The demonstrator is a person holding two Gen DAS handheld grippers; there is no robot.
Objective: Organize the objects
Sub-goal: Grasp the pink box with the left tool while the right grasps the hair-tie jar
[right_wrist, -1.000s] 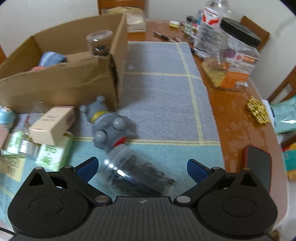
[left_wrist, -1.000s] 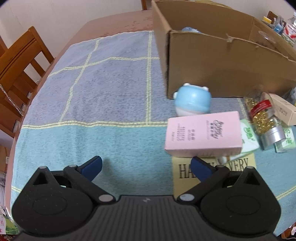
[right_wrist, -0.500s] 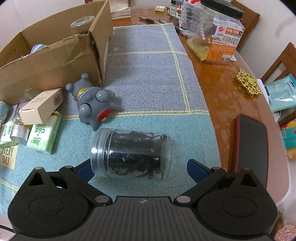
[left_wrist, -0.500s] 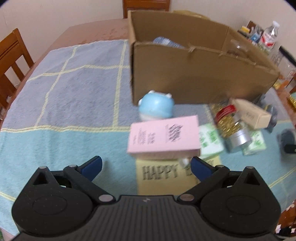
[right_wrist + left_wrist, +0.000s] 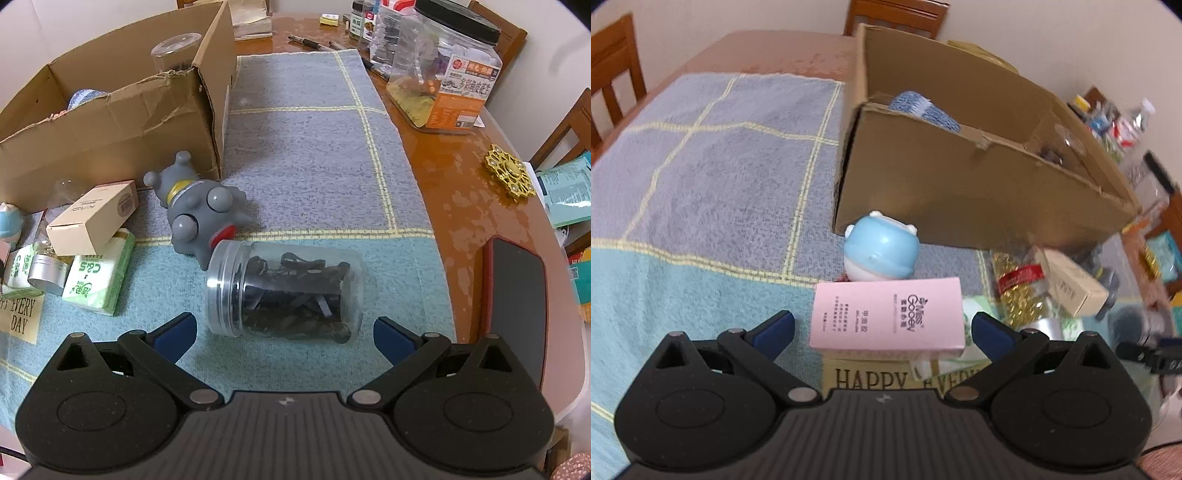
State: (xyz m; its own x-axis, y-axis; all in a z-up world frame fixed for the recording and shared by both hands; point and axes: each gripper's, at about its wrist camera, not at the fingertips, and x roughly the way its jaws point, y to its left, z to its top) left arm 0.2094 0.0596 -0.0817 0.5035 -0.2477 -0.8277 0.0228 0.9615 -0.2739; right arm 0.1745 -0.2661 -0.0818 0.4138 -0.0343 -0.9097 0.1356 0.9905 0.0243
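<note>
Both grippers spread wide, holding nothing. Left gripper (image 5: 882,328) straddles pink box (image 5: 888,314), right gripper (image 5: 284,332) straddles toppled clear jar (image 5: 284,291); each lined up for grasping, likely bound for cardboard box (image 5: 979,184).

**Two wrist views, one shared box**

Both fisheyes look forward and down over their own jaws, close above the counter. The cardboard box (image 5: 960,184) fills the left view's upper right and the right view's upper left (image 5: 110,122); the beige carton (image 5: 1071,288) (image 5: 92,218) appears in both.
</note>
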